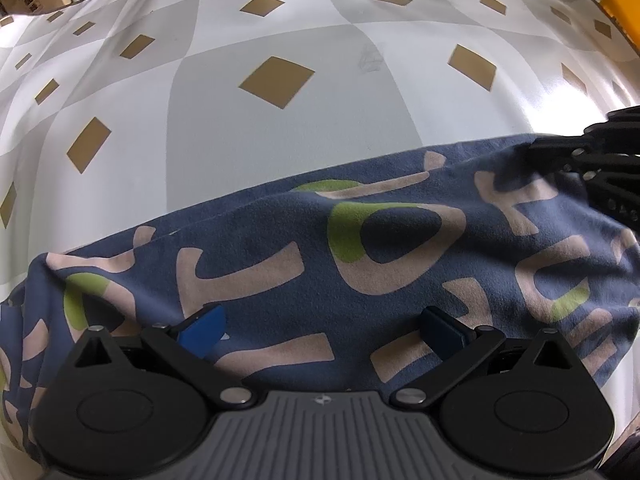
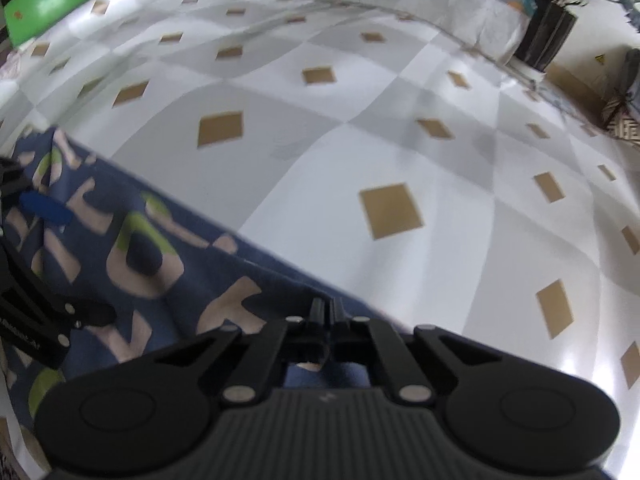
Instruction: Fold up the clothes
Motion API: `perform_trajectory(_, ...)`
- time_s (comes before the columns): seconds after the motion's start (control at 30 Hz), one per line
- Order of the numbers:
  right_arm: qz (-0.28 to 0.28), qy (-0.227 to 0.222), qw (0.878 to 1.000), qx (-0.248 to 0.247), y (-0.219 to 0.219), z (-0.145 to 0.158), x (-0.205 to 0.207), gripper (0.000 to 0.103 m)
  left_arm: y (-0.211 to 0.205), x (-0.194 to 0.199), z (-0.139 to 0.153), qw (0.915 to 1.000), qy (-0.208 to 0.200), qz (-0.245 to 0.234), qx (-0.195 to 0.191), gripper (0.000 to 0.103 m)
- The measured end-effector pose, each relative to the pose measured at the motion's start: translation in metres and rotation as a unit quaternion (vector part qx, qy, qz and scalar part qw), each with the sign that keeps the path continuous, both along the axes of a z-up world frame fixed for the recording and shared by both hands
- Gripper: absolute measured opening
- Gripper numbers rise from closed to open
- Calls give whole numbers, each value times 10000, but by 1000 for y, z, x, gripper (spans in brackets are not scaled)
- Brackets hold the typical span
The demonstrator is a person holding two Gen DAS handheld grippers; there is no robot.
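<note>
Looking along the left gripper (image 1: 320,334), the left wrist view showed its two blue-padded fingers (image 1: 202,330) spread wide apart, released, hovering over a blue garment (image 1: 340,264) printed with beige and lime-green shapes. That garment lay spread across the near part of the bench (image 1: 280,140), which wore a covering of grey and white checks dotted with tan diamonds. At the right edge of this view the black linkage of the right gripper (image 1: 600,168) reached onto the cloth's far right corner. In the right wrist view, the right gripper (image 2: 328,312) had its dark fingers (image 2: 318,310) clenched together on the garment's (image 2: 152,264) far edge, pinching a ridge of cloth just where it met the bare bench (image 2: 360,152). The left gripper (image 2: 40,216) showed at the left edge over the cloth, one blue pad visible. Farther back stood a green chair (image 2: 52,0) and a dark planter (image 2: 546,36).
</note>
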State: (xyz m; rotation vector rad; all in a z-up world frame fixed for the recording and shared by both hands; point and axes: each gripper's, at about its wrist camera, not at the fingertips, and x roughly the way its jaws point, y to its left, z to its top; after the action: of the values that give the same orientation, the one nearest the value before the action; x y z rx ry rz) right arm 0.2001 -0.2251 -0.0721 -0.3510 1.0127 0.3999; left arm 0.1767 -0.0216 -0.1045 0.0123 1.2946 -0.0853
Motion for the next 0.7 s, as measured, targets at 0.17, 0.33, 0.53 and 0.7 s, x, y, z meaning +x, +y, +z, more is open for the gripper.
perform_trajectory(0.17, -432, -235, 9986, 216, -10, 9, 8, 1, 15, 7, 2, 9989, -21, 447, -115, 103)
perform_trajectory(0.33, -542, -234, 9982, -38, -12, 0, 9, 4, 22, 10, 2, 9976, -34, 685, -85, 103)
perform_trajectory(0.53, -960, -328, 9948, 46, -34, 14, 15, 31, 19, 9, 8, 9976, -234, 600, 242, 103)
perform_trajectory(0.7, -1478, -357, 9883, 89, -66, 31, 10, 40, 18, 8, 16, 9980, -304, 528, 149, 103)
